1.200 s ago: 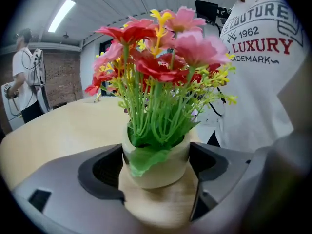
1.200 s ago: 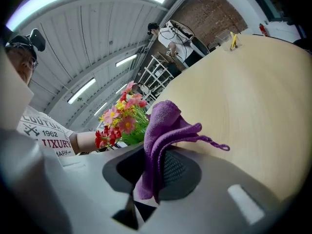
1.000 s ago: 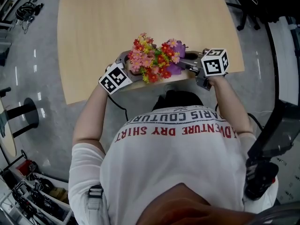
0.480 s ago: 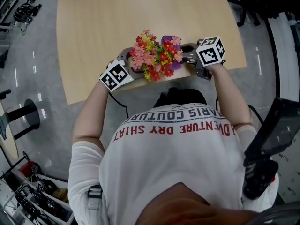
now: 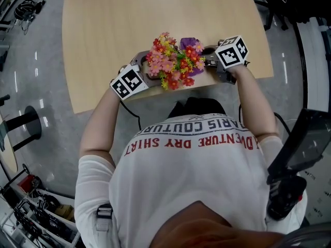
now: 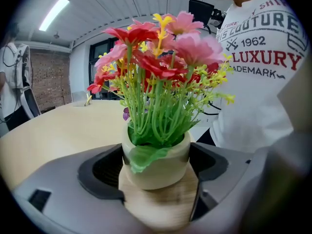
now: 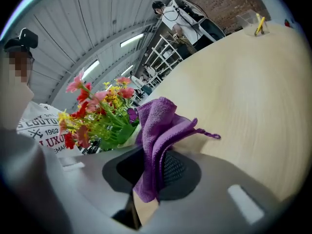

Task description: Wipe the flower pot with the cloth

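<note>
1. My left tongs (image 6: 157,179) are clenched wide on the flower pot (image 6: 156,162), one jaw on each side of its lower part. The pot sits upright at the table's (image 5: 155,14) near edge, about midway along it. I cannot tell whether its base rests on the wood or hangs just off it.
2. My right tongs (image 7: 153,174) are clamped on the purple cloth (image 7: 158,126), which stands up in a bunched fold just beside the pot's right side. Whether it touches the rim I cannot tell.
3. The main risk I see is the edge. The pot is rounded and smooth, so a hard sideways rub from the cloth could twist it in my left jaws and tip it off the near edge.
4. The cloth's loose tail could catch in the stems and drag them over or out of the pot.
5. The cloth is pinched only by a fold, so firm rubbing may pull it free.
6. The pot holds a bunch of flowers (image 6: 161,57), pink, red and yellow on green stems, with a green leaf lapping over the rim.
7. A clear holder (image 7: 253,21) near the table's far edge holds something thin and yellow.
</note>
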Motion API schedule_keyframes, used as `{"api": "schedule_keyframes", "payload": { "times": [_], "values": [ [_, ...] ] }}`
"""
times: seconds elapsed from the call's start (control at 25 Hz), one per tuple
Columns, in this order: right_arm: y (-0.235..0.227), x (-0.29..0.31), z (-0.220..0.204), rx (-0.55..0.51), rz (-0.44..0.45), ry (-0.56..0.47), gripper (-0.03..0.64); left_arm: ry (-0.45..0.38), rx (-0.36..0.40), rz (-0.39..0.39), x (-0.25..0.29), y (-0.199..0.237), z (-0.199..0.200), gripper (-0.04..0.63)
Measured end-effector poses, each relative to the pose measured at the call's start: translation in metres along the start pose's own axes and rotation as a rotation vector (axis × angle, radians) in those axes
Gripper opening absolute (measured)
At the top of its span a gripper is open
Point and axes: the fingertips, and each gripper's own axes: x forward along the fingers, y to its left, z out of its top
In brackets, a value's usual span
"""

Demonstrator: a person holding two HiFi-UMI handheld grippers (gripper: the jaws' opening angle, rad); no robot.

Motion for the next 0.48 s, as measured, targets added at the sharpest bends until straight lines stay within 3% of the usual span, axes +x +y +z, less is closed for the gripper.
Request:
{"api": "schedule_keyframes", "payload": {
  "times": [0.2,0.36,0.48],
  "values": [
    [-0.024,0.011,-0.013,-0.028,-0.154,0.128,0.06,0.011,0.004,-0.007,0.002,0.001,-0.001,0.434],
    [-0.022,0.008,-0.014,0.003,-0.151,0.107,0.06,0.009,-0.019,0.011,0.0,-0.001,-0.003,0.434],
    [-0.019,-0.001,-0.012,0.015,-0.145,0.057,0.06,-0.019,-0.066,0.102,-0.006,0.002,-0.004,0.434]
  ]
}}
